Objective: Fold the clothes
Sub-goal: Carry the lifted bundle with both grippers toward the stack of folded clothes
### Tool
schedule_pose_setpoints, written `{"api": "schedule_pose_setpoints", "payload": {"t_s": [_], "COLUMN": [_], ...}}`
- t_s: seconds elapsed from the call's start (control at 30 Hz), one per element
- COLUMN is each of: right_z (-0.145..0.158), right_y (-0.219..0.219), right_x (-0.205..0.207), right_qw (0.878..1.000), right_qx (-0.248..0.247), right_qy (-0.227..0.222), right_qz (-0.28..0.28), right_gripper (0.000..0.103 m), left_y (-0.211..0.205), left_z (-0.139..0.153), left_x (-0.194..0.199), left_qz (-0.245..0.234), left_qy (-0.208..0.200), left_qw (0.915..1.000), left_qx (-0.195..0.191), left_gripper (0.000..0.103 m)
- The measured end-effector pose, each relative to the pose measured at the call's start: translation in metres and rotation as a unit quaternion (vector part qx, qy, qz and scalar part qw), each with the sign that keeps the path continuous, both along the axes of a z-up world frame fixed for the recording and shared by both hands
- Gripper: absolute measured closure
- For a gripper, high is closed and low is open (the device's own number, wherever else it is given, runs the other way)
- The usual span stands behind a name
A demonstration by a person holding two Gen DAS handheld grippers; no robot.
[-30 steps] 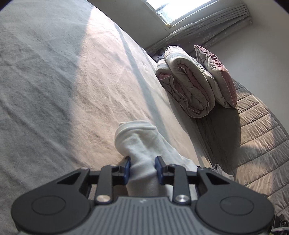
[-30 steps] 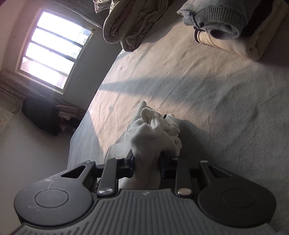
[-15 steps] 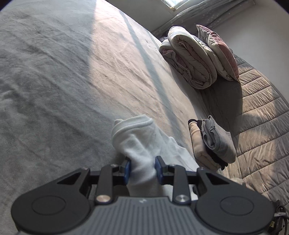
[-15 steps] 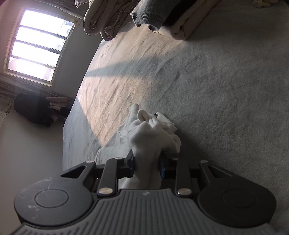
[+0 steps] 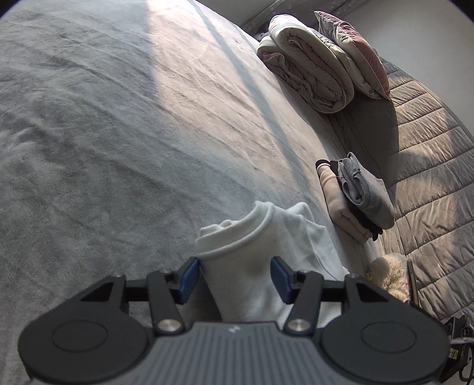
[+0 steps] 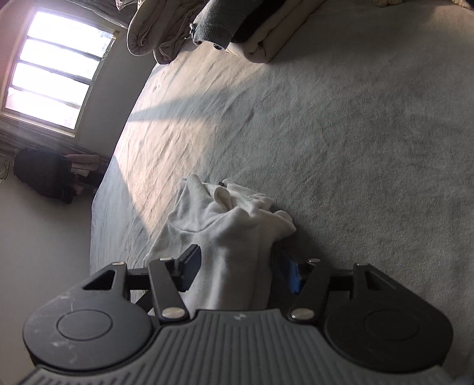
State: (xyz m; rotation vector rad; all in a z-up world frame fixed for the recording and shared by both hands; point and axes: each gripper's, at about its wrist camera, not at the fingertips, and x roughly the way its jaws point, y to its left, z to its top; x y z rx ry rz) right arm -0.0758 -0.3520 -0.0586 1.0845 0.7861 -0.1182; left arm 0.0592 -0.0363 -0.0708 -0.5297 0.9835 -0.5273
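A white folded garment (image 5: 266, 237) lies on the grey bed cover (image 5: 118, 118), its ribbed collar end pointing away in the left wrist view. My left gripper (image 5: 235, 278) straddles it, and its jaws are opening with the blue pads just off the cloth on both sides. In the right wrist view the garment's bunched end (image 6: 225, 237) rests on the cover (image 6: 355, 148). My right gripper (image 6: 241, 271) is also opening, with the cloth between the pads and a gap at the right pad.
A stack of folded clothes (image 5: 355, 198), beige under grey, sits just beyond the garment; it shows in the right wrist view as a stack (image 6: 251, 26) too. A rolled duvet (image 5: 308, 74) and pillow (image 5: 352, 50) lie further back. A window (image 6: 53, 74) and a dark bundle (image 6: 44, 174) are beside the bed.
Both grippers carried the white garment across the bed toward the folded stack, then their jaws spread apart and the cloth settled loose between the pads.
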Motion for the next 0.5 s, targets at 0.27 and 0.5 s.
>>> {"api": "schedule_pose_setpoints", "payload": {"t_s": [0.27,0.5], "right_z": [-0.032,-0.028], "right_y": [0.006,0.005], "right_x": [0.007,0.014], "right_qw": [0.999,0.996], "right_qx": [0.024,0.023], "right_qy": [-0.030,-0.075], "right_qz": [-0.021,-0.039], "right_gripper": [0.041,0.063], "left_y": [-0.011,-0.014], "left_z": [-0.023,-0.014], "left_x": [0.034,0.037], "left_qz": [-0.034,-0.025], "left_qy": [0.027,0.019], "left_qw": [0.9981,0.9942], "left_qx": [-0.044,-0.103], "left_gripper": [0.050,0.080]}}
